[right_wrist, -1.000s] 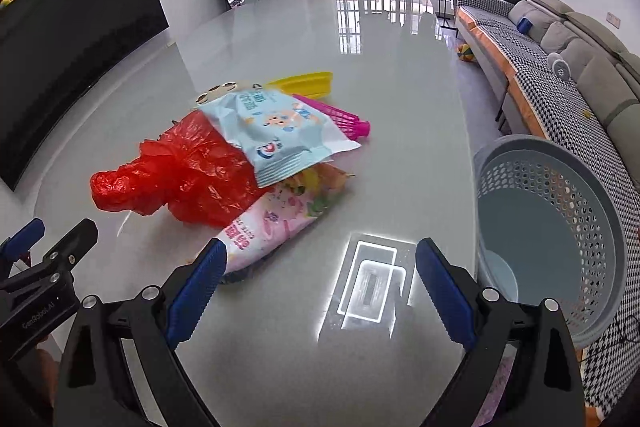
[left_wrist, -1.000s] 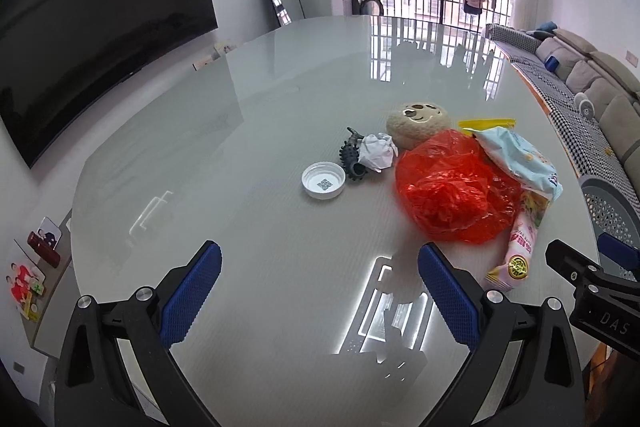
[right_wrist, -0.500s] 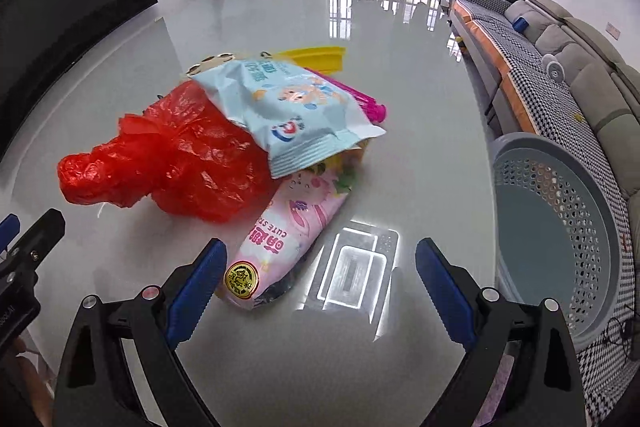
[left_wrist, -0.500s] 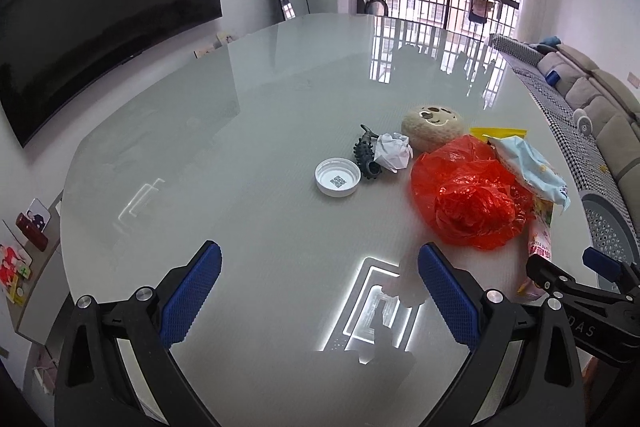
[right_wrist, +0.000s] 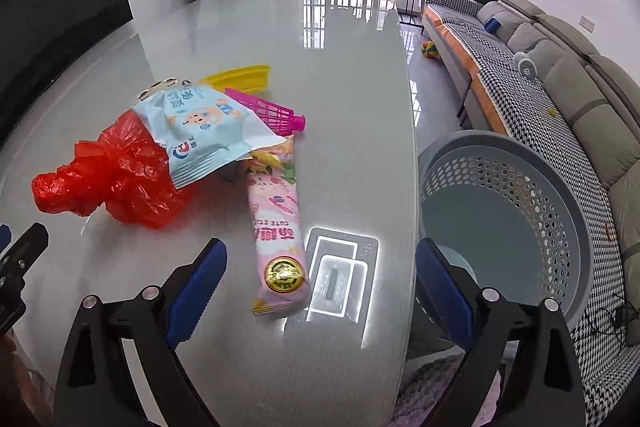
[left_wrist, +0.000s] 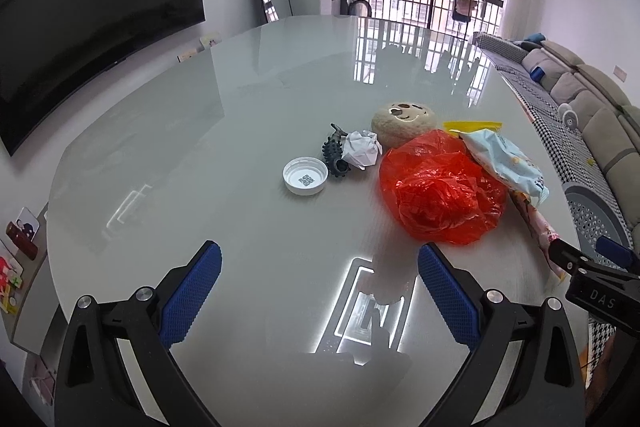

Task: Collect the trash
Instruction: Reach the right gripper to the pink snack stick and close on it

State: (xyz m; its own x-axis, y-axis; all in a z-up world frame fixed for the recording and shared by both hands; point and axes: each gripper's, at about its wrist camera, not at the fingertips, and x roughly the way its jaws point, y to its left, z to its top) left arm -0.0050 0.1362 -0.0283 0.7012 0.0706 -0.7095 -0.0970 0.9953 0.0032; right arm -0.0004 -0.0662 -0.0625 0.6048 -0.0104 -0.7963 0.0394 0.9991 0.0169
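Closed in on pink wrapper, lengthwise between spread right hand-held gripper fingers; left hand-held gripper released, farther.

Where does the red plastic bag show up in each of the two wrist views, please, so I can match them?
Left wrist view: the red plastic bag lies right of centre on the table, beyond the open left gripper.
Right wrist view: the bag lies at the left, ahead and left of the open right gripper.
Shared landmark: the light-blue snack packet, overlapping the bag's edge in both views.
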